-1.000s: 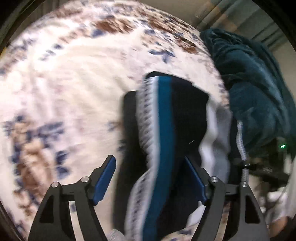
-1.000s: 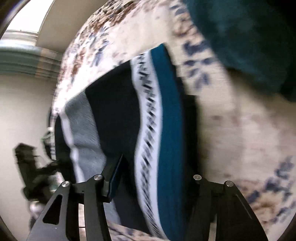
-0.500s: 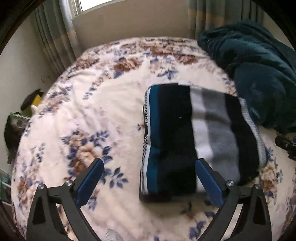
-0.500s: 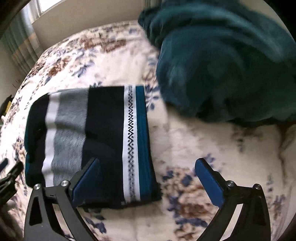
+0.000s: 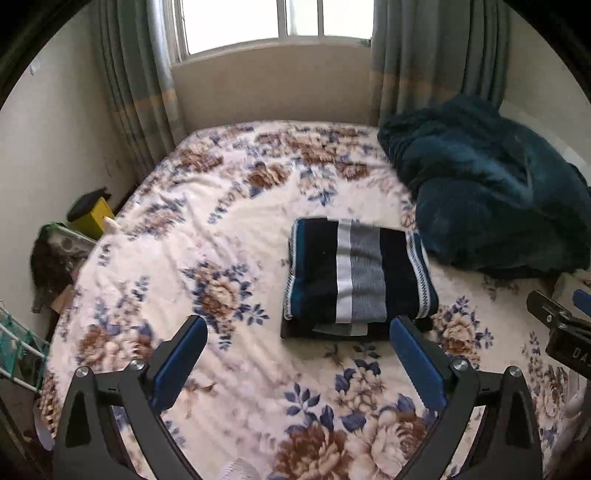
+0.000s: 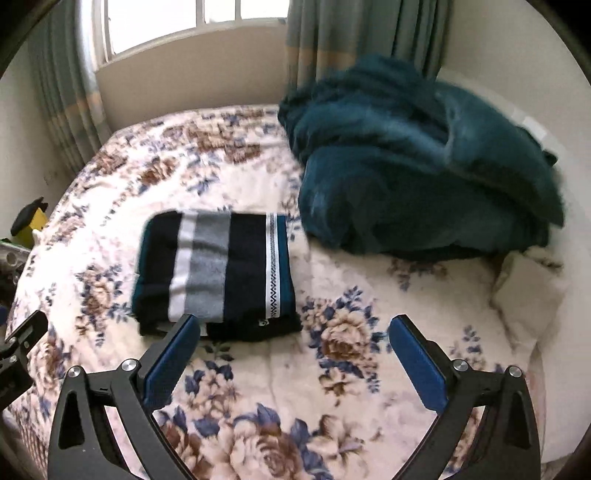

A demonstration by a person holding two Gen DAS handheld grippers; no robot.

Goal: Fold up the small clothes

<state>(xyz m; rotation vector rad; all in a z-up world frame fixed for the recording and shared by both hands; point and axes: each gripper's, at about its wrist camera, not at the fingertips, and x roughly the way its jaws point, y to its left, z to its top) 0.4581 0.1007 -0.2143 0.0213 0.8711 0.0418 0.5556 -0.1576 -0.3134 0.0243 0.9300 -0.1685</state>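
Note:
A folded striped garment [image 5: 356, 273], navy with white, grey and teal bands, lies flat on the floral bed cover [image 5: 221, 258]. It also shows in the right wrist view [image 6: 218, 266]. My left gripper [image 5: 295, 354] is open and empty, held above the bed, back from the garment's near edge. My right gripper [image 6: 295, 354] is open and empty, back from the garment and to its right. Part of the right gripper shows at the right edge of the left wrist view [image 5: 561, 325].
A crumpled dark teal blanket [image 5: 491, 188] lies on the bed to the right of the garment, also in the right wrist view [image 6: 417, 166]. A window with curtains [image 5: 269, 26] is behind the bed. Clutter with a yellow box [image 5: 92, 214] stands by the left wall.
Both grippers have let go of the garment and pulled back and up from it. The folded garment now lies flat on the bed.

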